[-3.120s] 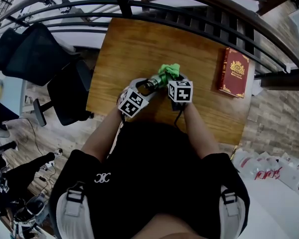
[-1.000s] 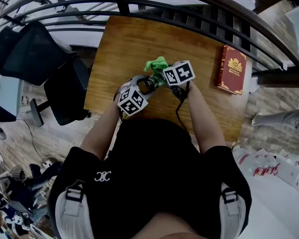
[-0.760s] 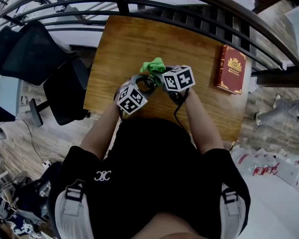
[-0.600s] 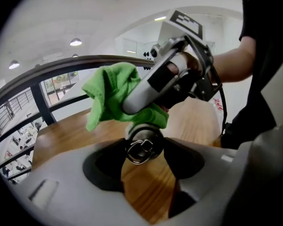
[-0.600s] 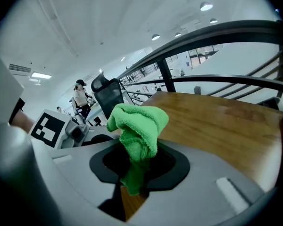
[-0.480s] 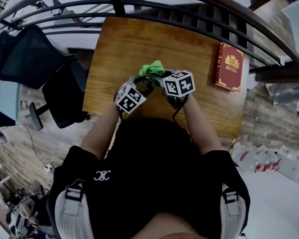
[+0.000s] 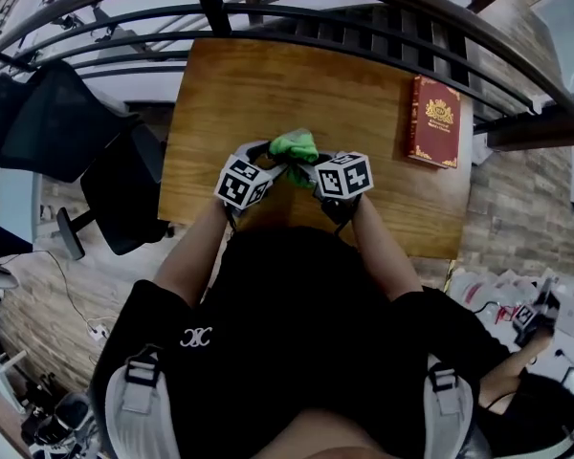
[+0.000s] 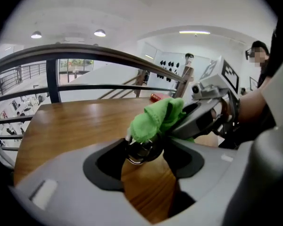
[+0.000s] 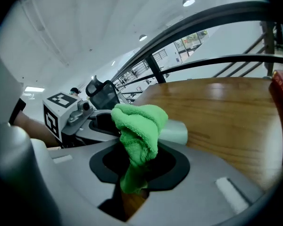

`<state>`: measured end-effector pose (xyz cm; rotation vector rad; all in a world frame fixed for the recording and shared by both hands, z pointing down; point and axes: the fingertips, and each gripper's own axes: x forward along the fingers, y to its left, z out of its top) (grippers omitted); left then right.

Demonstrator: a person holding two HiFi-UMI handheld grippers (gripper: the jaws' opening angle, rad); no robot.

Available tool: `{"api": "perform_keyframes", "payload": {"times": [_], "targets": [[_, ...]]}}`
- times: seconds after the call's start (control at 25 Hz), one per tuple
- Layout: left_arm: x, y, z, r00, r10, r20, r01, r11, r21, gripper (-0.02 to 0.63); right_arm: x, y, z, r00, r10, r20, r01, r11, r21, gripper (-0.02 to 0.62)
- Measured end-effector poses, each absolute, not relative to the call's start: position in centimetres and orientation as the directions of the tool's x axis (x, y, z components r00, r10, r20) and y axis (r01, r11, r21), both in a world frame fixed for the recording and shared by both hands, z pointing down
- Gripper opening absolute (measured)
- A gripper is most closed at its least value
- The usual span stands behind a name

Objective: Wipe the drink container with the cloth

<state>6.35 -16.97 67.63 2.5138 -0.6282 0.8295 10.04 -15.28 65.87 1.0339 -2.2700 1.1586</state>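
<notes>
My left gripper (image 8: 143, 157) clamped on the drink container (image 8: 140, 149) over the wooden table (image 7: 364, 103), my right gripper (image 9: 137, 167) pinching the green cloth (image 9: 139, 121), cloth bunched against the container's end, red book (image 7: 432, 120) at the table's far right.

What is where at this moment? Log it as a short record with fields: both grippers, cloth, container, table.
left gripper: shut on the dark round end of the drink container
right gripper: shut on the green cloth
cloth: bunched, its free end draped over the container's gripped end
container: held between the two grippers, over the near part of the wooden table
other: red book lies flat at the table's far right; black office chair stands left of the table
</notes>
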Motion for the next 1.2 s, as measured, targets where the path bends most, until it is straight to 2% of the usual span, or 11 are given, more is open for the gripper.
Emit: {"api": "perform_keyframes", "payload": {"times": [0.92, 1.2], "targets": [[5.7, -17.0, 68.0, 0.708, -0.272, 0.652, -0.546, -0.796, 0.261, 0.305, 14.2, -16.1, 73.9, -0.525, -0.386, 0.759, -0.849, 0.179, -0.497, 0.094], [5.7, -17.3, 67.9, 0.698, -0.279, 0.659, -0.552, -0.797, 0.246, 0.305, 16.0, -17.4, 75.0, -0.409, -0.406, 0.817, -0.909, 0.105, -0.403, 0.094]]}}
